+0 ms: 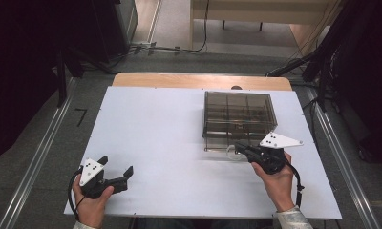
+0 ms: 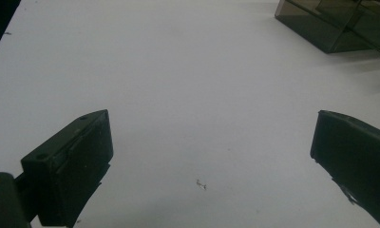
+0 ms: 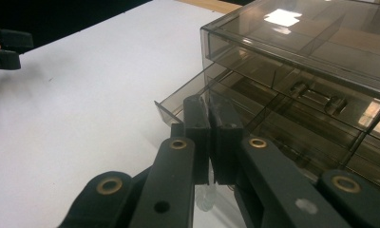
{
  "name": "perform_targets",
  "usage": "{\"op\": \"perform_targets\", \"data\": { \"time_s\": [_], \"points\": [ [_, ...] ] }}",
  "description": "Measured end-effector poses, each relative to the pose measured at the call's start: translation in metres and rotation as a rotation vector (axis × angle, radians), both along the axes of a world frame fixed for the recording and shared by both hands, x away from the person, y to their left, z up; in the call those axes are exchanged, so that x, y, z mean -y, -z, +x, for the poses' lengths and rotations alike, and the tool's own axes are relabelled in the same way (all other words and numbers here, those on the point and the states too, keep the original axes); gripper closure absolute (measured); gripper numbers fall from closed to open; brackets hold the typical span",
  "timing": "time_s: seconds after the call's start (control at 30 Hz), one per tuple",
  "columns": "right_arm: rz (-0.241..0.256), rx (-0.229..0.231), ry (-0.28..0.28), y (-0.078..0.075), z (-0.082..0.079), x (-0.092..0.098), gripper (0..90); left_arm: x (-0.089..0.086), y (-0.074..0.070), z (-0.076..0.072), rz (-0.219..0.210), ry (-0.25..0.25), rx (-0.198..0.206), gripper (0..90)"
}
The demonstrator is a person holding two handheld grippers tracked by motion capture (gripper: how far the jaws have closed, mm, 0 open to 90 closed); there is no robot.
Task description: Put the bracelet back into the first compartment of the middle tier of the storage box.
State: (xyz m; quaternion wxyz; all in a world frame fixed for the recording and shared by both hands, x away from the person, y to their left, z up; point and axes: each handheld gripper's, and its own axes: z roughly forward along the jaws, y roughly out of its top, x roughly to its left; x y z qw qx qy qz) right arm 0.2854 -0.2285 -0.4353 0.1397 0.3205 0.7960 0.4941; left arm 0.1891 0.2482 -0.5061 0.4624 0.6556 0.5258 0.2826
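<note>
With my right gripper (image 3: 209, 116) clamped on the clear handle of the smoky transparent plastic drawer box (image 1: 239, 114) at the table's far right, I should pull straight, my left gripper (image 1: 116, 171) wide open, empty.

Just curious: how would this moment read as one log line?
right gripper: shut on drawer handle | drawer: partly out of smoky box | left gripper: open, idle over table
</note>
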Motion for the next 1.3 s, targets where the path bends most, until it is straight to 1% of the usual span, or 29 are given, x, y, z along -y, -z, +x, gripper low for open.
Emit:
{"op": "perform_targets", "data": {
  "time_s": [0.17, 0.37, 0.57, 0.8, 0.87, 1.07, 1.2, 1.3],
  "points": [
    [0.007, 0.008, 0.002, -0.002, 0.002, 0.000, 85.3, 0.000, 0.000, 0.000, -0.001, 0.001, -0.001, 0.5],
    [0.014, 0.004, 0.005, -0.003, 0.005, -0.002, 85.4, 0.000, 0.000, 0.000, -0.001, 0.001, 0.000, 0.5],
    [0.022, 0.010, 0.009, -0.005, 0.007, -0.004, 85.4, 0.000, 0.000, 0.000, -0.001, 0.000, 0.002, 0.5],
    [0.041, 0.026, 0.011, -0.010, 0.011, -0.006, 85.4, 0.000, 0.000, 0.000, 0.000, 0.000, 0.001, 0.5],
    [0.041, 0.023, 0.013, -0.010, 0.013, -0.008, 85.3, 0.000, 0.000, 0.000, 0.000, 0.000, 0.001, 0.5],
    [0.064, 0.023, 0.017, -0.011, 0.022, -0.015, 85.3, 0.000, 0.000, 0.000, -0.001, 0.000, 0.000, 0.5],
    [0.074, 0.024, 0.012, -0.011, 0.027, -0.024, 85.3, 0.000, 0.000, 0.000, -0.004, -0.002, 0.001, 0.5],
    [0.071, 0.018, 0.008, -0.010, 0.031, -0.030, 85.4, -0.001, 0.000, 0.000, -0.005, -0.001, 0.002, 0.5]
  ]
}}
